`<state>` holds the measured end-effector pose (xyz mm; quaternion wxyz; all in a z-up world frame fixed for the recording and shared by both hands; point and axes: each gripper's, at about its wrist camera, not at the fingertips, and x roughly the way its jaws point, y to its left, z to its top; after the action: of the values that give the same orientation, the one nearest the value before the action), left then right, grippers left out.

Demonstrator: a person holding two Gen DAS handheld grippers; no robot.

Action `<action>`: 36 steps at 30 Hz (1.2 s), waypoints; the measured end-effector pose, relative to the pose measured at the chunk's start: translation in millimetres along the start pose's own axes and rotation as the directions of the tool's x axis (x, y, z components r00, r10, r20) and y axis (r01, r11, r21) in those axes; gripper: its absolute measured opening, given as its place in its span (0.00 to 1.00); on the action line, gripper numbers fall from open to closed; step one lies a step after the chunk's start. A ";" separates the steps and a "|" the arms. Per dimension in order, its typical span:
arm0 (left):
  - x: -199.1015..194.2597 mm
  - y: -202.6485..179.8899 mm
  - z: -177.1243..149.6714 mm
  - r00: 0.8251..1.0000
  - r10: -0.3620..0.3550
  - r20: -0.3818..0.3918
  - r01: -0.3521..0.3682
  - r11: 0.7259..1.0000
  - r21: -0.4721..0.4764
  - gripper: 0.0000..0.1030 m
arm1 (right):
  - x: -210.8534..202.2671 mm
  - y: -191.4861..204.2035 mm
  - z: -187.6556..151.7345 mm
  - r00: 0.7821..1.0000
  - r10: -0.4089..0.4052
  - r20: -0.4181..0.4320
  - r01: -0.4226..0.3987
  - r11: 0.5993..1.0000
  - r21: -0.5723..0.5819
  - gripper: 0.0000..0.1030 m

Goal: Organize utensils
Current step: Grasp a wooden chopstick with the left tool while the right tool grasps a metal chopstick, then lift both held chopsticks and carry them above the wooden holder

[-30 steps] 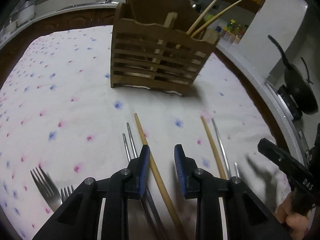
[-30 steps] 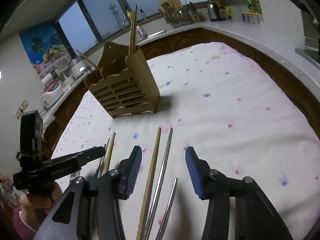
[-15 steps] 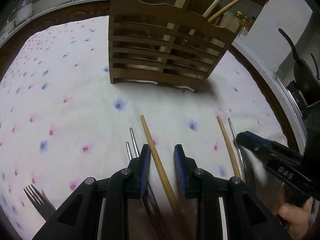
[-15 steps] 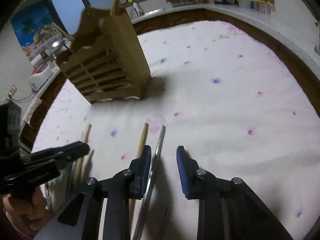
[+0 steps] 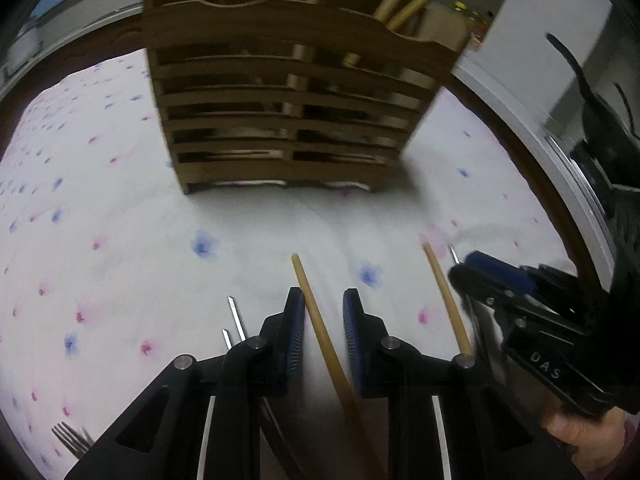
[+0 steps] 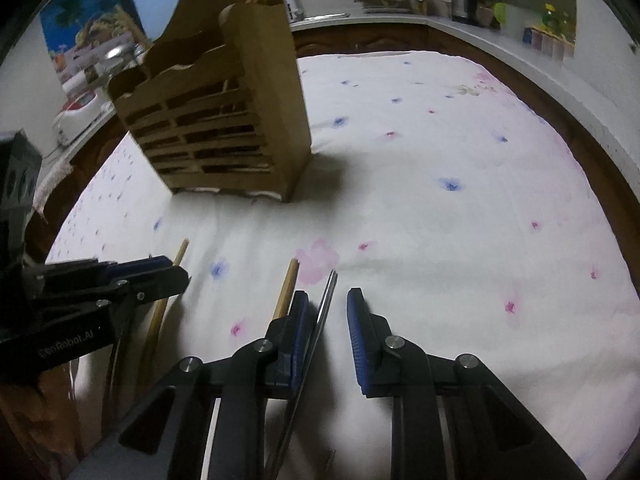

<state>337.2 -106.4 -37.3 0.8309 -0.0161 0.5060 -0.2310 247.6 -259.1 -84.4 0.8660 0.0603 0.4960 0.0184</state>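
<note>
A slatted wooden utensil holder (image 5: 288, 112) stands on the floral cloth, with chopsticks inside; it also shows in the right wrist view (image 6: 216, 128). My left gripper (image 5: 323, 320) is open, its jaws astride a wooden chopstick (image 5: 320, 328) lying on the cloth. My right gripper (image 6: 326, 320) is open, its jaws astride a metal chopstick (image 6: 324, 308). A second wooden chopstick (image 6: 285, 292) lies just left of the right gripper's left finger; it also shows in the left wrist view (image 5: 444, 296).
Two metal chopstick tips (image 5: 236, 320) lie left of my left gripper, and a fork (image 5: 70, 438) lies at the lower left. A dark pan (image 5: 600, 120) sits on the counter at the right. The cloth-covered table edge (image 6: 592, 152) curves along the right.
Both grippers have moved forward toward the holder and lower to the cloth. The right gripper's jaws have narrowed around the metal chopstick. The left jaws still straddle the wooden chopstick.
</note>
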 end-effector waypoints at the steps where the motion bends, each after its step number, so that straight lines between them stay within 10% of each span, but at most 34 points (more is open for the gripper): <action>1: 0.6 -1.3 1.2 1.000 0.007 -0.005 -0.007 1.000 0.012 0.18 | 0.4 1.4 0.4 1.000 -0.007 0.000 0.007 1.000 -0.009 0.20; 16: -2.7 -18.8 2.7 0.997 0.072 0.028 -0.073 0.996 0.044 0.05 | -19.8 -7.5 2.5 0.997 0.069 0.044 -0.073 0.993 0.090 0.05; 36: -194.8 -1.4 -64.3 0.934 -0.106 0.342 0.127 0.991 -0.039 0.03 | -175.8 15.1 6.7 0.923 0.150 0.355 -0.179 0.982 0.052 0.04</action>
<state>207.9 -16.4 94.1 0.8895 -0.1108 0.3604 -0.2581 164.6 -260.8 71.5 0.9325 0.1402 0.3276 0.0592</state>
